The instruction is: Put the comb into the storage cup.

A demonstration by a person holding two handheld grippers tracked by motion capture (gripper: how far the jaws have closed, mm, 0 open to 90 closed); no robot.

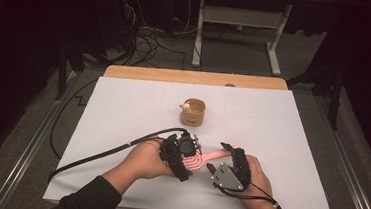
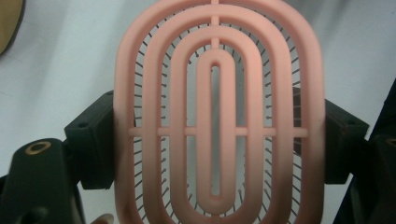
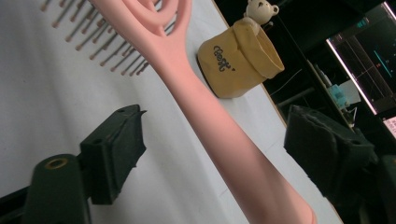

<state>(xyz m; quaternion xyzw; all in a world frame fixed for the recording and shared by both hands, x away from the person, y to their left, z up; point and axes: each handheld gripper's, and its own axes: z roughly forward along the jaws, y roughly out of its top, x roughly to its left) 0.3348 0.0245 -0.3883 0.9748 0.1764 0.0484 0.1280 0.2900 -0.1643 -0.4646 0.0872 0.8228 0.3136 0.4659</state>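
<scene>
We are looking down at both forearms coming in from the bottom of the high view, hands meeting low in the middle of the frame over the white table [image 1: 123, 109]. Our left hand [image 1: 144, 159] is lying knuckles up, wrist turned inward, pointing the left gripper [image 1: 189, 152] toward the right of the frame. Our right hand [image 1: 255, 177] is angling in from the lower right, pointing the right gripper [image 1: 222, 155] up and to the left.

Between them a pink brush [image 1: 204, 158] is lying level just above the table. In the left gripper view the brush head [image 2: 217, 116] is sitting squarely between the two black jaws, which are pressing on its left and right edges, so the left tongs are gripping the brush. In the right gripper view the brush handle [image 3: 219, 135] is running diagonally from upper left to lower right between the jaws, with a clear gap on each side; these tongs are standing open around the handle, not touching it.

Above the hands, near the middle of the high view, a tan cup [image 1: 193, 112] is standing upright, well apart from the brush. In the right gripper view it is sitting at upper centre, with a small bear [image 3: 259, 11] at its rim. We are seeing dark lettering [image 3: 224, 58] on its side, too slanted to read.
</scene>
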